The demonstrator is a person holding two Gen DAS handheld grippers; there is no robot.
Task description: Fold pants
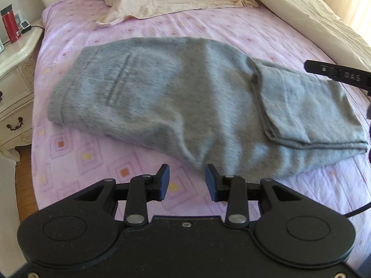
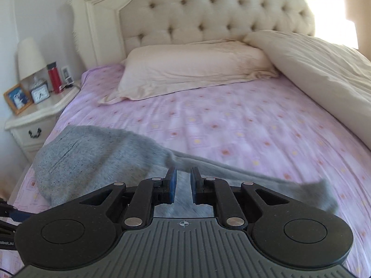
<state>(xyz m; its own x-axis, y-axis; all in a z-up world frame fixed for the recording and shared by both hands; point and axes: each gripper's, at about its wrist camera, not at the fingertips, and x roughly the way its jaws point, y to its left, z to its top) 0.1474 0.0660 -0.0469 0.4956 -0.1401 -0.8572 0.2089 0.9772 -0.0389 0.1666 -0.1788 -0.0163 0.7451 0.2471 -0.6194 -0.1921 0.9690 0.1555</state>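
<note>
The black left gripper point(image 1: 187, 180) points steeply down, its blue-padded fingers point(image 1: 165, 180) parted with nothing between them. The black right gripper point(image 2: 183, 181) tilts less steeply, its blue-padded fingers point(image 2: 172, 184) narrowly apart, gripping nothing.

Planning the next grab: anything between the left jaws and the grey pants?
Nothing visible. The left gripper, jaws apart and empty, hangs just short of the grey pants, with only bare pink sheet between them.
</note>
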